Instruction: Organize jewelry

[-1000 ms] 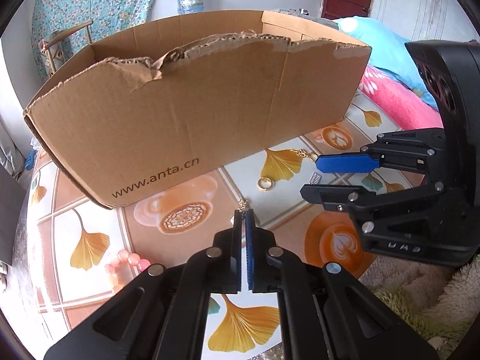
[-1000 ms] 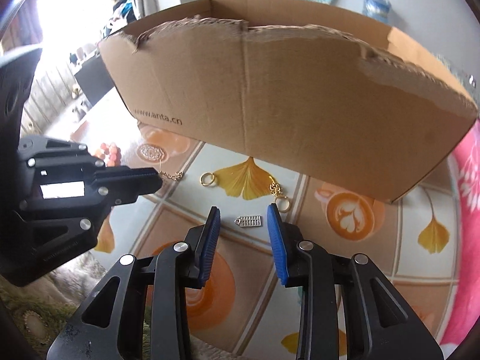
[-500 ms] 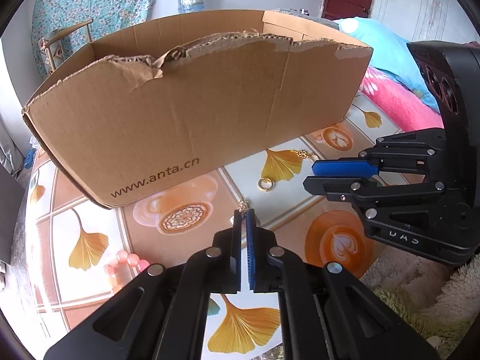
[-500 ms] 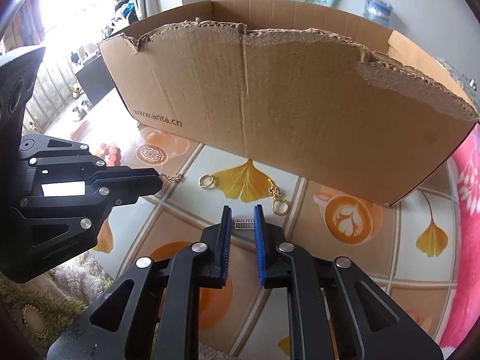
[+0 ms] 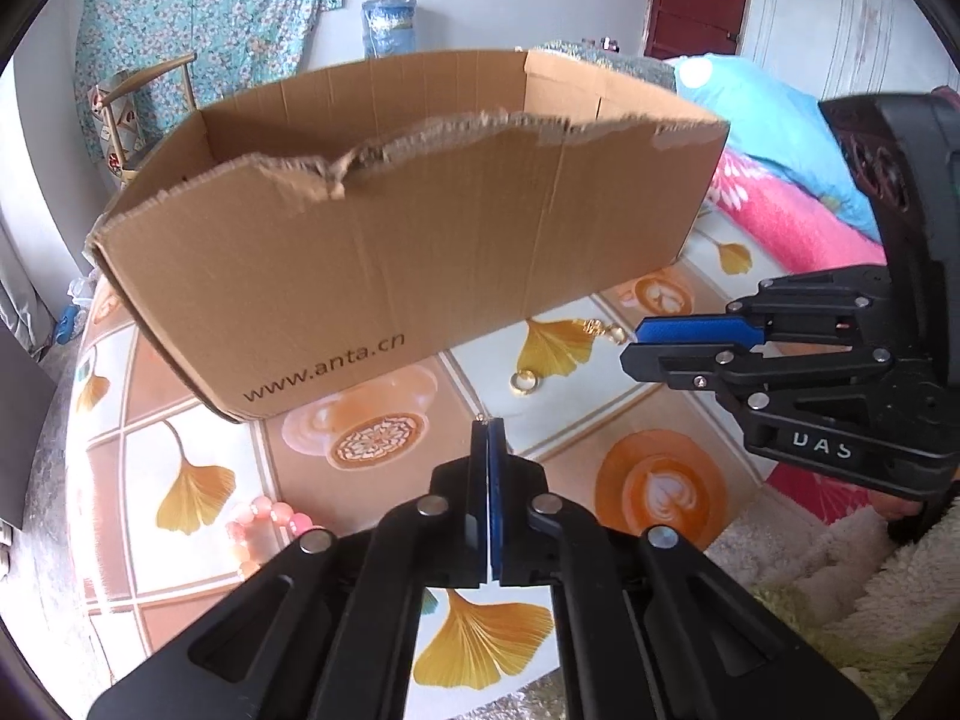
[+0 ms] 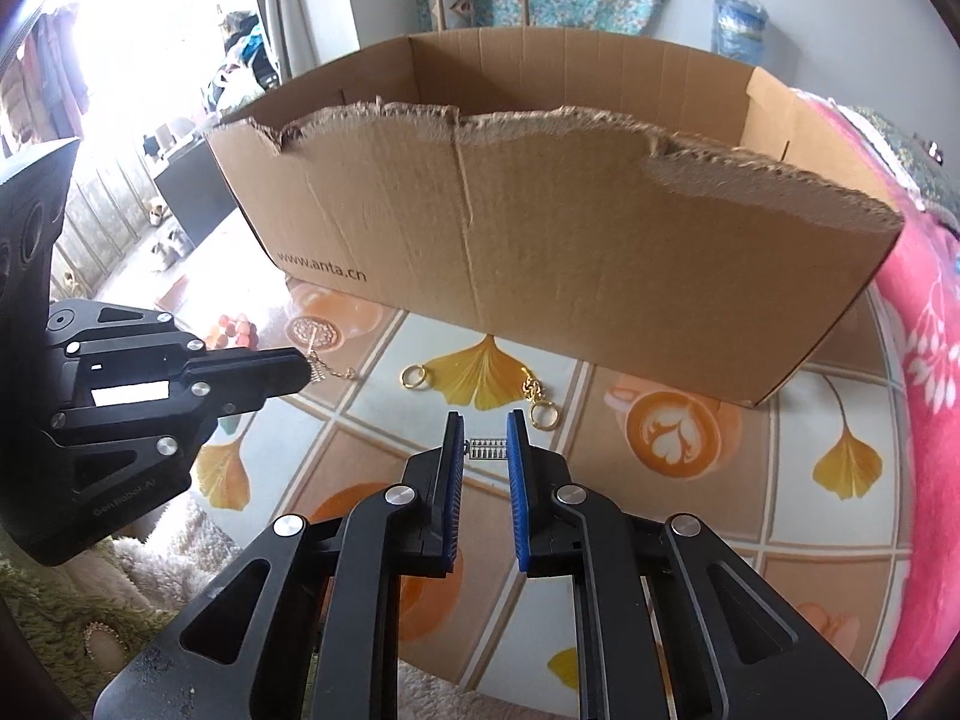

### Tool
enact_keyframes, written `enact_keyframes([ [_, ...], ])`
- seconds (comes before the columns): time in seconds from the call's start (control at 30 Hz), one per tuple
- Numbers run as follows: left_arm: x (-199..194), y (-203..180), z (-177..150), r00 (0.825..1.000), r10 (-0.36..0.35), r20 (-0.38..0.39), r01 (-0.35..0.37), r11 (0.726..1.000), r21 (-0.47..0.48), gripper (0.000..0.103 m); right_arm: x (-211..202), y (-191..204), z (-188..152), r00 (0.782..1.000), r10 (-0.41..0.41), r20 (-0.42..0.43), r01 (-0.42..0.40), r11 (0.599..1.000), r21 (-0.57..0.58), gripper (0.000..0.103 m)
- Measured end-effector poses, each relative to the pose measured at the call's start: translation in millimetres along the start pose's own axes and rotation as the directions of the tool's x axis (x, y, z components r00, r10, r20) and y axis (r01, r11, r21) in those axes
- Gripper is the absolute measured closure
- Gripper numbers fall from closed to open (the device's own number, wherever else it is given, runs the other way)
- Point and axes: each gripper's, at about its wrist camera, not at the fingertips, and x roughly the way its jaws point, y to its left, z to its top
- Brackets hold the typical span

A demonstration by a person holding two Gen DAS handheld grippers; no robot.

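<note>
The right gripper (image 6: 485,429) has narrowed its jaws onto the silver charm (image 6: 486,449) and lifted a little.
The charm sits crosswise between the right jaws, its long axis spanning pad to pad, gripped just before the box (image 6: 540,240). The left gripper (image 5: 487,427), jaws shut on a gold chain (image 6: 330,369), hovers beside it; rings (image 6: 414,377) lie on the surface (image 6: 780,480).

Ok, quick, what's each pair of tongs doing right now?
Left tongs: closed, pinching a chain.
Right tongs: have just been closing, now gripping a charm between the pads.
</note>
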Motion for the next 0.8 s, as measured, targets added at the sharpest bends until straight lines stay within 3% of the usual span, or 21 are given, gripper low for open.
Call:
enact_keyframes([
  [0.37,-46.6,7.9,20.6,0.991,-0.059,0.116,0.06,0.998,-0.005,0.103,-48.0,-3.7,21.7,0.992,0.07,0.107,-0.071,0.997,0.009,0.091],
  [0.53,-87.3,18.0,47.4,0.959,-0.152,0.239,0.154,0.988,0.01,0.103,-82.4,-1.4,50.7,0.969,0.12,0.215,-0.117,0.993,-0.025,0.091],
  [0.67,-108.1,25.7,79.0,0.93,-0.173,0.323,0.171,0.985,0.035,0.103,-93.3,-3.4,77.6,0.944,0.151,0.294,-0.138,0.988,-0.065,0.091],
  [0.8,-89.7,34.5,105.6,0.945,-0.133,0.3,0.137,0.991,0.008,0.103,-69.6,-16.2,104.9,0.946,0.15,0.286,-0.14,0.989,-0.057,0.091],
])
